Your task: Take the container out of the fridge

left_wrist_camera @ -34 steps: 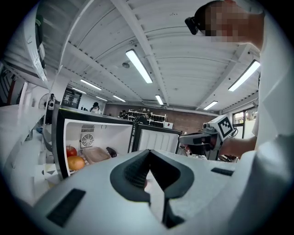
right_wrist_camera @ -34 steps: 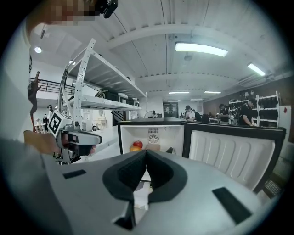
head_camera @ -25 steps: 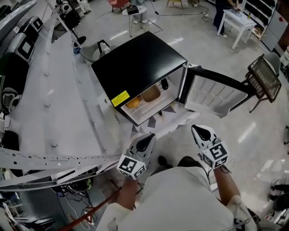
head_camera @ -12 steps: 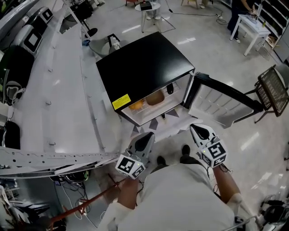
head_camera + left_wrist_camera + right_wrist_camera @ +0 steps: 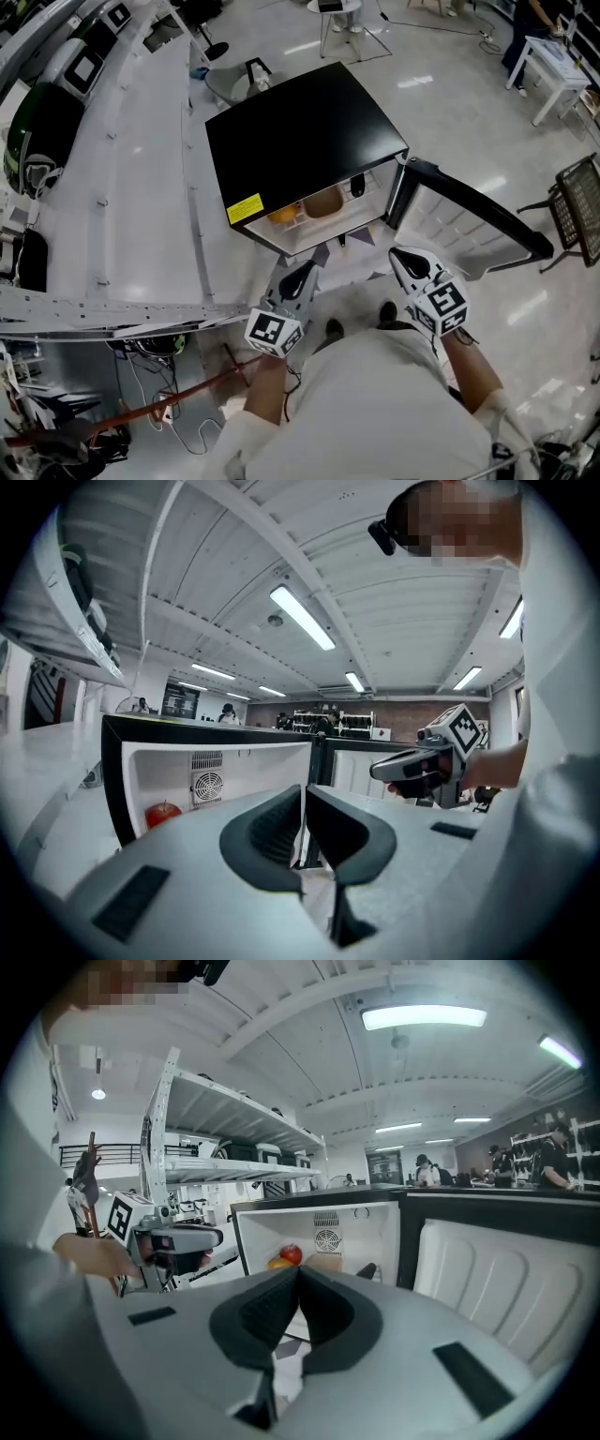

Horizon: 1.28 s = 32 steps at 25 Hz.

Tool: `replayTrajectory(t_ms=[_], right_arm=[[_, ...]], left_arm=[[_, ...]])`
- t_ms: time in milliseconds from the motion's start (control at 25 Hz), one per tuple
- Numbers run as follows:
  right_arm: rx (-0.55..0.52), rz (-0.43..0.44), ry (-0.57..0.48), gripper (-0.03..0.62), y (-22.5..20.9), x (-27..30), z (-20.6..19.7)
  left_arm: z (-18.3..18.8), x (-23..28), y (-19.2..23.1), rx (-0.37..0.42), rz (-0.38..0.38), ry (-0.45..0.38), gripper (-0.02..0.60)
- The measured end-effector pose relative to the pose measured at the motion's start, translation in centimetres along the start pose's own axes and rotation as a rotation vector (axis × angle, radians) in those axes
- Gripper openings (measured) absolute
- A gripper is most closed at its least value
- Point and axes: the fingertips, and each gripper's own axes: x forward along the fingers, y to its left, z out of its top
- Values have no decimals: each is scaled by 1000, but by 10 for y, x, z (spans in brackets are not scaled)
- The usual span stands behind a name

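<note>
Right gripper view: right gripper jaws closed together, empty; the tan container sits well ahead of their tips inside the open fridge, beside a red apple. Left gripper jaws likewise closed on nothing. Judged an approach posture, since neither has parted for a grasp.

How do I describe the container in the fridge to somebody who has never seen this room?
Look for the black fridge with its door open. Inside it, the container is the tan item in the middle: fruit lies on its left, a black object on its right.
</note>
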Motion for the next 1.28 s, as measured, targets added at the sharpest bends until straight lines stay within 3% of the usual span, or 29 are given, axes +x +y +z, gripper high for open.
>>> replayTrajectory(t_ms=[280, 520, 680, 800, 1280], right_arm=[[3, 55, 33, 6, -19, 6, -13], [15, 92, 40, 6, -28, 8, -18], [25, 109, 49, 6, -33, 8, -24], [35, 120, 61, 6, -38, 8, -30], [51, 171, 65, 6, -52, 16, -29]], left_arm=[[-11, 32, 5, 0, 65, 40, 28], [-21, 61, 16, 122, 144, 102, 71], [-29, 80, 25, 146, 179, 120, 74], [-45, 97, 25, 231, 191, 195, 80], [-108, 152, 52, 646, 316, 433, 253]])
